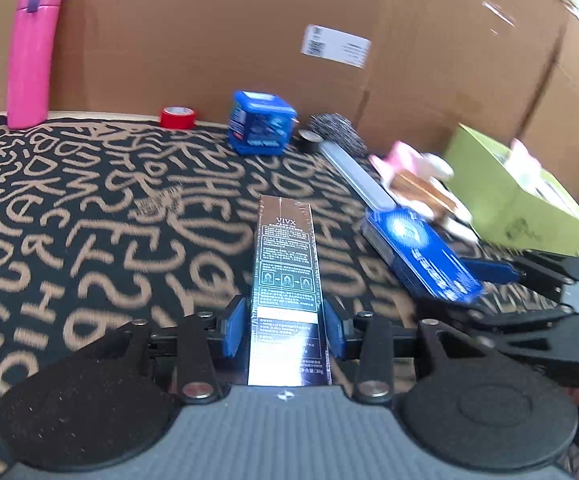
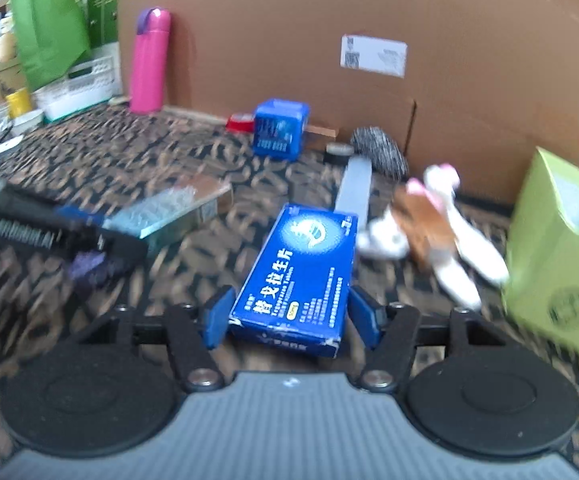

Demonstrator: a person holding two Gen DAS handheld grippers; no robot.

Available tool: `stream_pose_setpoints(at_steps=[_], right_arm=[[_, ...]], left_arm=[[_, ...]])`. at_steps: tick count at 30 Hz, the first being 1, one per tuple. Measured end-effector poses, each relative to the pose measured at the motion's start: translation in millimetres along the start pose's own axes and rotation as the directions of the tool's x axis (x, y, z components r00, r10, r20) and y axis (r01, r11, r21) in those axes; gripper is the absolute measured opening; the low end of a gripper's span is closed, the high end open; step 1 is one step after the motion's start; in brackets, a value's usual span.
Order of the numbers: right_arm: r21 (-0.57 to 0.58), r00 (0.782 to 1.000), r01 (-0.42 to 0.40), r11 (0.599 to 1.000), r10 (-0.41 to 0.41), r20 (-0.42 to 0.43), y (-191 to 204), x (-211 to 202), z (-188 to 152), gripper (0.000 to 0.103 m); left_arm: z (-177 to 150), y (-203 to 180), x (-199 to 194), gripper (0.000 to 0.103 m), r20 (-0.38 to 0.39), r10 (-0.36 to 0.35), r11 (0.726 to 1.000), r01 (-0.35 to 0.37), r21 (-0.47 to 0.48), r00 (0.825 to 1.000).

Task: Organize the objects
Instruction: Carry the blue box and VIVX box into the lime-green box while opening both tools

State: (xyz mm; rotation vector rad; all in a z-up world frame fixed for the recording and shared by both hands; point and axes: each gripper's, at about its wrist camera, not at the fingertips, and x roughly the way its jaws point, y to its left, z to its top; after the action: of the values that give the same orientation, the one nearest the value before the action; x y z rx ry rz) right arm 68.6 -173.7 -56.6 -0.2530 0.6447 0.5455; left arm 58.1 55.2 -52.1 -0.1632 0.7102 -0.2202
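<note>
- A long, glossy dark carton with silvery print [image 1: 287, 280] is being pinched between the blue pads of the left gripper [image 1: 287, 330], gripped near its near end so that the length is projecting out over the black cloth patterned with tan letters [image 1: 89, 220].
- A flat blue cardboard medicine box with white characters [image 2: 297, 276] is being held in the right gripper [image 2: 293, 320]; the jaws are standing against its long sides, though whether both pads are pressing cannot be told, since a slight gap is showing at the right.
- Both boxes are likely being carried towards the open lime-green cardboard box [image 2: 549, 272] at the far right.
- A soft brown-and-white plush toy with pink ears [image 2: 421, 216] is lying just left of that box.
- A smooth pink cylindrical flask with a purple strap [image 1: 33, 52] is standing upright, far left, against the brown corrugated cardboard wall [image 1: 209, 40].
</note>
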Motion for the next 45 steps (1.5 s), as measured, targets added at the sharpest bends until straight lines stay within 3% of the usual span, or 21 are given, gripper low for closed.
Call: stream_pose_setpoints(at_steps=[4, 6, 10, 13, 16, 25, 29, 31, 32, 33, 38, 45], right_arm=[[0.019, 0.999, 0.010, 1.000, -0.009, -0.043, 1, -30, -27, 0.062], [0.035, 0.999, 0.021, 0.999, -0.020, -0.030, 2, -35, -30, 0.068], [0.034, 0.999, 0.050, 0.998, -0.049, -0.014, 4, -28, -25, 0.071], [0.050, 0.999, 0.036, 0.998, -0.035, -0.006, 4, -20, -21, 0.071], [0.065, 0.999, 0.046, 0.997, -0.046, -0.007, 3, -9, -16, 0.071], [0.105, 0.998, 0.065, 0.992, -0.063, -0.016, 0, 5, -6, 0.068], [0.140, 0.998, 0.058, 0.988, -0.058, -0.004, -4, 8, -8, 0.057], [0.150, 0.998, 0.060, 0.987, -0.061, 0.003, -4, 6, -9, 0.056], [0.156, 0.998, 0.058, 0.986, -0.060, 0.006, -5, 5, -10, 0.056], [0.159, 0.998, 0.057, 0.986, -0.059, 0.009, -5, 3, -12, 0.056], [0.191, 0.998, 0.049, 0.980, -0.057, 0.035, -7, -14, -21, 0.056], [0.235, 0.984, 0.102, 0.967, -0.133, 0.120, -20, -56, -29, 0.056]], left_arm=[[-6, -9, -7, 0.046, -0.026, 0.015, 1.000, -0.014, 0.022, 1.000], [-3, -14, -2, 0.061, -0.019, 0.022, 0.999, -0.022, 0.025, 1.000], [5, -24, 15, 0.061, -0.021, 0.053, 0.996, -0.052, 0.069, 0.998], [8, -24, 22, 0.059, -0.024, 0.058, 0.995, -0.056, 0.084, 0.998], [10, -23, 23, 0.050, -0.029, 0.062, 0.995, -0.060, 0.085, 0.998], [12, -26, 30, 0.052, -0.022, 0.076, 0.992, -0.073, 0.107, 0.997], [10, -26, 31, 0.051, -0.007, 0.081, 0.992, -0.080, 0.097, 0.997], [10, -29, 32, 0.051, -0.003, 0.095, 0.990, -0.094, 0.101, 0.996], [9, -31, 31, 0.043, -0.001, 0.106, 0.988, -0.106, 0.109, 0.994], [9, -32, 30, 0.041, 0.000, 0.114, 0.987, -0.113, 0.115, 0.993], [6, -39, 22, 0.041, -0.021, 0.080, 0.992, -0.078, 0.098, 0.997], [11, -73, 12, 0.041, -0.016, -0.052, 0.994, 0.054, 0.097, 0.999]])
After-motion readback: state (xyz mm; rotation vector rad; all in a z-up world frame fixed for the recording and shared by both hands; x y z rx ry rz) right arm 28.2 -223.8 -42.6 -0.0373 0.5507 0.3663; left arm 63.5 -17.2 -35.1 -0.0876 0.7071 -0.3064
